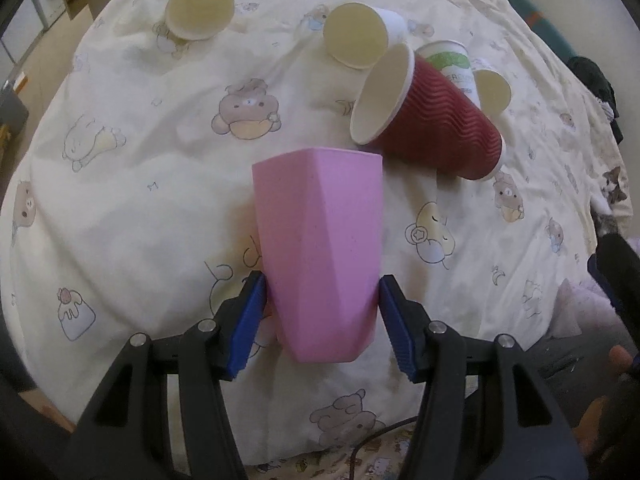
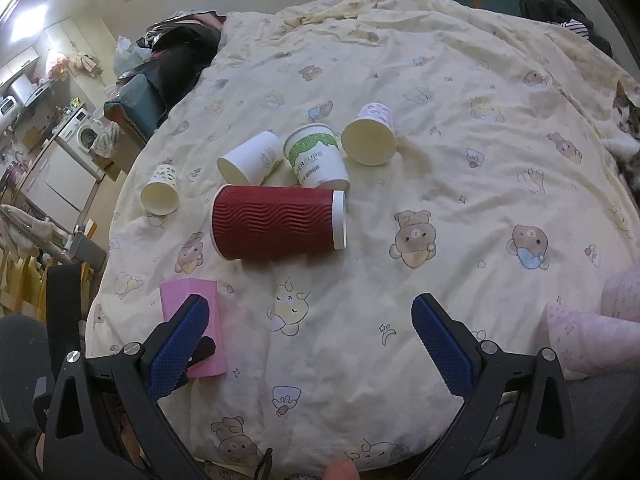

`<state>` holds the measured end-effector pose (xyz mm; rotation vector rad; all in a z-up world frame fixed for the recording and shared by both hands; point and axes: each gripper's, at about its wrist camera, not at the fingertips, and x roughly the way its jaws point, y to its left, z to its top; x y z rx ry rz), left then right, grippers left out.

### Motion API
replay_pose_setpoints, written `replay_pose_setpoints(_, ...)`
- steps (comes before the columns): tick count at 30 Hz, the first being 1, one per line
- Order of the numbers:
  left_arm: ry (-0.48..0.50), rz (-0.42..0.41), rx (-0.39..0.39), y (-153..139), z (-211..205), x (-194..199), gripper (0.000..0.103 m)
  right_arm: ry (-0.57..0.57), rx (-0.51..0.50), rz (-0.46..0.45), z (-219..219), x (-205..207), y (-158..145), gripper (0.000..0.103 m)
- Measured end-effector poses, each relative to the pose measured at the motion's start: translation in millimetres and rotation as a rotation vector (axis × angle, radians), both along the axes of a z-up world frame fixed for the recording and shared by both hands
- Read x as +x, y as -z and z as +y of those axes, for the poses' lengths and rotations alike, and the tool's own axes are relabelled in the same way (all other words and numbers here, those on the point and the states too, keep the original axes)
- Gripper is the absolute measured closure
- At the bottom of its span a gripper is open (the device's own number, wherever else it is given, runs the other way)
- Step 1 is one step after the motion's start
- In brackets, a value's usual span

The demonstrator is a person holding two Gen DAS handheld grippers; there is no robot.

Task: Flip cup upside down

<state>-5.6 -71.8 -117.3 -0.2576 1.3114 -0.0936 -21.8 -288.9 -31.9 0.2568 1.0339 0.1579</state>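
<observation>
A pink faceted cup [image 1: 320,248] lies on the cartoon-print bedspread [image 1: 140,168], its base toward me. My left gripper [image 1: 322,286] has its blue pads on both sides of the cup's narrow end, closed on it. The cup also shows in the right wrist view [image 2: 192,292], partly behind that gripper's left finger. My right gripper [image 2: 310,312] is open and empty above the bedspread [image 2: 460,220], to the right of the pink cup.
A dark red ribbed cup [image 1: 436,116] [image 2: 276,222] lies on its side beyond the pink one. Several white paper cups [image 2: 316,156] lie around it. A cat [image 2: 628,120] rests at the bed's right edge. Furniture stands left of the bed.
</observation>
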Motion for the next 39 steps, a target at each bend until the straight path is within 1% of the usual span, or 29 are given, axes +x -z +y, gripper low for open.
replay_pose_setpoints(3,0.005,-0.009,-0.002,0,-1,-2,0.049,0.003,0.001,0.001,0,1,1,0.000)
replay_pose_setpoints(6,0.019,0.007,-0.020,3,-1,-1,0.049,-0.002,0.021,0.003,0,0,1,0.000)
replay_pose_setpoints(9,0.021,-0.001,-0.011,1,0,-3,0.049,-0.010,0.011,-0.002,2,0,1,0.000)
replay_pose_setpoints(11,0.037,0.005,0.009,-1,-3,-4,0.039,-0.012,0.011,-0.001,3,0,1,0.000)
replay_pose_setpoints(12,0.042,0.003,0.013,-2,-3,-5,0.030,-0.012,0.011,0.001,4,1,1,0.000)
replay_pose_setpoints(13,0.048,-0.011,0.016,-6,-3,-7,0.026,-0.012,0.012,0.001,4,1,1,0.000)
replay_pose_setpoints(15,0.063,-0.028,0.033,-11,-3,-9,0.022,-0.010,0.014,0.003,4,1,1,0.000)
replay_pose_setpoints(19,0.079,-0.041,0.036,-22,1,-11,0.021,-0.012,0.015,0.003,4,1,2,0.000)
replay_pose_setpoints(21,0.072,-0.070,0.041,-34,7,-13,0.021,-0.015,0.014,0.005,4,2,1,0.000)
replay_pose_setpoints(24,0.088,-0.119,0.044,-53,17,-15,0.021,-0.018,0.016,0.008,4,2,0,0.000)
replay_pose_setpoints(28,0.080,-0.186,0.095,-76,37,-10,0.021,-0.033,0.026,0.021,8,4,1,0.000)
replay_pose_setpoints(31,0.057,-0.213,0.139,-85,55,-3,0.021,-0.066,0.039,0.036,17,6,1,0.000)
replay_pose_setpoints(34,0.035,-0.211,0.161,-86,69,6,0.020,-0.110,0.061,0.047,29,7,1,0.000)
replay_pose_setpoints(35,0.022,-0.203,0.155,-85,75,9,0.019,-0.122,0.052,0.050,34,7,2,0.000)
replay_pose_setpoints(36,0.012,-0.187,0.140,-84,80,12,0.013,-0.129,0.046,0.055,39,8,3,0.000)
replay_pose_setpoints(37,0.006,-0.178,0.129,-82,84,13,0.010,-0.143,0.051,0.065,44,9,5,0.000)
replay_pose_setpoints(39,0.003,-0.172,0.108,-80,90,14,0.010,-0.169,0.073,0.092,52,11,11,0.000)
